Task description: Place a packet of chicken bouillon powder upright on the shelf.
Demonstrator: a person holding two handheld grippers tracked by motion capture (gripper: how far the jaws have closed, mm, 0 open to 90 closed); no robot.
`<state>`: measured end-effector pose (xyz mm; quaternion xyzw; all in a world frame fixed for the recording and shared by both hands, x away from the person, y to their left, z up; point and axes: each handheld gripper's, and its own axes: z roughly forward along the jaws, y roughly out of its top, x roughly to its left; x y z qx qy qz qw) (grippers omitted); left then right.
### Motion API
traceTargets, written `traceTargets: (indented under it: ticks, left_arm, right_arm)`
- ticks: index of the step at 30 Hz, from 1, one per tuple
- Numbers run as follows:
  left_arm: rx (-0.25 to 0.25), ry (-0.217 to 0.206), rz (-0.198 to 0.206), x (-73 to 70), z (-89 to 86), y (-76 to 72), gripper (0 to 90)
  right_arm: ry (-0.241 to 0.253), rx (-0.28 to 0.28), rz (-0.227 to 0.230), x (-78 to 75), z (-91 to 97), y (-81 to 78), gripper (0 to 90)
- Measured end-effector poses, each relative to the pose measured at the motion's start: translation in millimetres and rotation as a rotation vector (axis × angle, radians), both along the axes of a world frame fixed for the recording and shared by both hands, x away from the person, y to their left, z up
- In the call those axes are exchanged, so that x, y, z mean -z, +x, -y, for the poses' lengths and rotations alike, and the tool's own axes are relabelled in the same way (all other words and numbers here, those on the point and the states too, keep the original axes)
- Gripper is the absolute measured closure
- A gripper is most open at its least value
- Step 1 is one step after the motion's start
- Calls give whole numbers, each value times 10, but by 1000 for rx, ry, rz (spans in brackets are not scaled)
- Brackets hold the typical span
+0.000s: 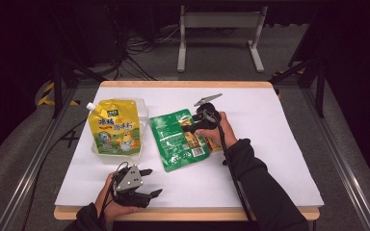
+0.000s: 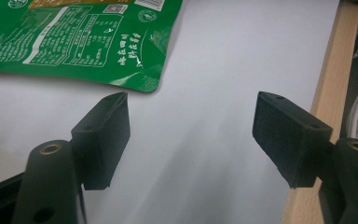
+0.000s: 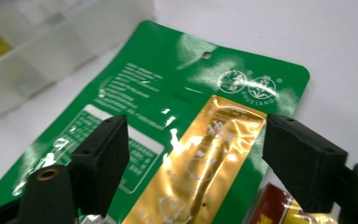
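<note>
Left gripper (image 1: 147, 182) idles at the near edge of the table (image 1: 279, 120), about 7 o'clock, jaws apart on nothing, the green pouch's (image 2: 74, 42) corner just ahead of them. Right gripper (image 1: 187, 126) sits over the green pouch (image 1: 178, 139) at table centre, jaws spread wide astride the gold sachet (image 3: 200, 163) lying on it, pads not yet pressing. Judgement: lower squarely, close on the gold sachet alone, not the pouch beneath; yellow pouch (image 1: 114, 126) in its clear box at 10 o'clock stays clear.

Left gripper (image 1: 144, 183) rests low with jaws apart; right gripper (image 1: 192, 122), farther forward, has jaws spread.
</note>
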<state>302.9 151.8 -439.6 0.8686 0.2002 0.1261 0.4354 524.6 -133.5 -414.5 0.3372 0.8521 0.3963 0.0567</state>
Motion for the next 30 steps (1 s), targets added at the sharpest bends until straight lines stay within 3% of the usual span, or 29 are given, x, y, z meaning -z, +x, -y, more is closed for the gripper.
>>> traceTargets:
  ticks: [3,7,11,14,16,19,22,25,28,30]
  left_arm:
    - [-14,-13,-9,6,23,8,285]
    - [-75,-6,-29,40,100,77,292]
    - [-90,14,-45,58,200,127,290]
    - [-93,31,-58,78,279,179,288]
    - [-92,37,-69,92,318,203,286]
    - [-85,49,-74,104,380,238,285]
    - [-78,57,-78,114,410,258,283]
    - [-70,56,-82,119,436,276,278]
    - [-67,54,-85,111,448,285,273]
    - [-58,51,-84,102,450,282,272]
  right_arm:
    - [-22,13,-40,77,-48,78,196]
    - [-39,25,-74,139,-75,117,176]
    - [-41,48,-117,148,-56,130,170]
    - [-12,47,-157,144,-19,114,178]
    - [-20,47,-158,141,-8,99,176]
    - [-63,26,-135,113,4,63,174]
    - [-61,38,-66,35,104,10,200]
    - [-100,51,-3,-57,222,-104,195]
    - [-116,61,17,-92,283,-156,195]
    - [-138,97,21,-98,334,-156,194]
